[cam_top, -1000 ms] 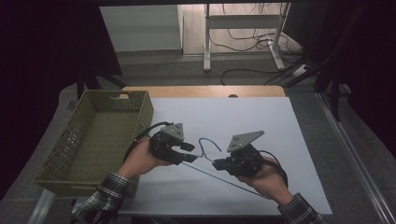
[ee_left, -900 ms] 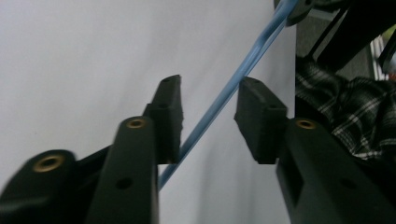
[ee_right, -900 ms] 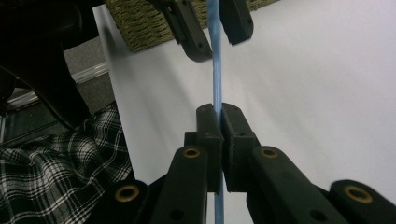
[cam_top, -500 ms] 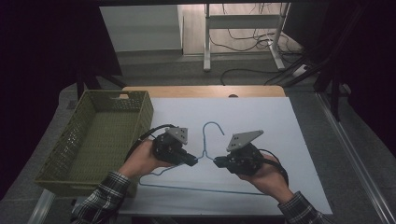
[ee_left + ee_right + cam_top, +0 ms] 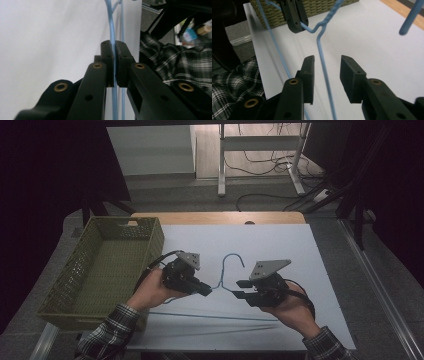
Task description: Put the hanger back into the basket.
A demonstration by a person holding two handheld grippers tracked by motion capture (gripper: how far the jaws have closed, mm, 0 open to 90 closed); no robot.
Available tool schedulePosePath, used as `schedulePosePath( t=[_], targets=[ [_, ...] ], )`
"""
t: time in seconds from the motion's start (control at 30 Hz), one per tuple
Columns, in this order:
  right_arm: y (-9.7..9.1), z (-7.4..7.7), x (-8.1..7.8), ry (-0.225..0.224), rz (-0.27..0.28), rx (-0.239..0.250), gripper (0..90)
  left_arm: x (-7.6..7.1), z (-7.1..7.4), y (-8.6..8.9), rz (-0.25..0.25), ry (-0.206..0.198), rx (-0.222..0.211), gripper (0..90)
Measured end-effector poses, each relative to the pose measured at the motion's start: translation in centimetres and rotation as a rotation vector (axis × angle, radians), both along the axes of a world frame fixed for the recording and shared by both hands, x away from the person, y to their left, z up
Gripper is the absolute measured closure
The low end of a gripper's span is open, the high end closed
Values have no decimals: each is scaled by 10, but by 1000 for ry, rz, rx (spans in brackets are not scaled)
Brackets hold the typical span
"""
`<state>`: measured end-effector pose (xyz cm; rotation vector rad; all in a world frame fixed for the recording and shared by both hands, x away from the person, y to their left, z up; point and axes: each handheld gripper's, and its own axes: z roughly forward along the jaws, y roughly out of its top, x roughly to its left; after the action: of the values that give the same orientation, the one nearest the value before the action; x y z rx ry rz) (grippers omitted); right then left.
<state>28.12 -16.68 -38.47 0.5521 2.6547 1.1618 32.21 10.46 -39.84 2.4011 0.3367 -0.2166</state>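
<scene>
A thin light-blue wire clothes hanger [image 5: 226, 270] is being held up over the middle of the white-topped worktop [image 5: 300, 250], its hook [image 5: 234, 258] pointing toward the far edge and curling to the right, its long bottom bar [image 5: 210, 316] running left to right near the person's side; the left tongs [image 5: 206, 290] are sitting clamped on the hanger's left shoulder wire, the black jaws pressed together around it in the left gripper view [image 5: 114, 65]; the right tongs [image 5: 239, 289] are standing apart, and in the right gripper view [image 5: 327, 72] the right shoulder wire is passing between the open jaws without touching either; the twisted neck [image 5: 329, 17] is rising just beyond them; a woven olive-green rectangular basket [image 5: 75, 270] is resting at the worktop's left edge, just beside the left hand [image 5: 150, 292]; the right hand [image 5: 292, 307] is lying toward the near edge; bare white surface is stretching to the right and beyond the hook up to the wooden strip [image 5: 220, 218] along the far edge.
</scene>
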Motion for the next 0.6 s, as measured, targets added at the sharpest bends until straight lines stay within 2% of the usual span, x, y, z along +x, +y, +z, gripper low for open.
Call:
schedulePosePath(
  t=[0.07, 0.1, 0.13, 0.17, 0.2, 0.3, 0.37, 0.4, 0.43, 0.53, 0.57, 0.6],
  targets=[
    [-3, 2, -1, 0, -4, 7, 624, 1, 1, 1, 24, -9, 0, 872],
    [-4, 3, -1, -3, -7, 9, 620, 1, 1, 2, 35, 11, -11, 872],
    [-6, 3, -1, -5, -8, 10, 615, 1, 1, 2, 35, 11, -11, 872],
    [-7, 4, -2, -4, -11, 12, 609, 1, 2, 3, 36, -6, -12, 872],
    [-7, 4, -2, -4, -11, 12, 609, 2, 3, 4, 40, 2, -15, 872],
    [-12, 5, -3, -2, -18, 22, 577, 2, 6, 8, 54, -12, -29, 872],
    [-15, 6, -4, 10, -24, 28, 528, 3, 11, 14, 88, -33, -38, 872],
    [-16, 6, -4, 16, -28, 33, 499, 4, 12, 17, 100, -28, -46, 872],
    [-16, 6, -5, 19, -30, 37, 468, 4, 14, 19, 111, -46, -50, 872],
    [-18, 5, -5, 25, -38, 44, 383, 5, 16, 23, 129, -44, -57, 872],
    [-19, 4, -5, 34, -45, 47, 351, 5, 20, 29, 153, -58, -71, 873],
    [-19, 4, -5, 34, -45, 47, 351, 5, 20, 29, 153, -58, -71, 873]
  ],
)
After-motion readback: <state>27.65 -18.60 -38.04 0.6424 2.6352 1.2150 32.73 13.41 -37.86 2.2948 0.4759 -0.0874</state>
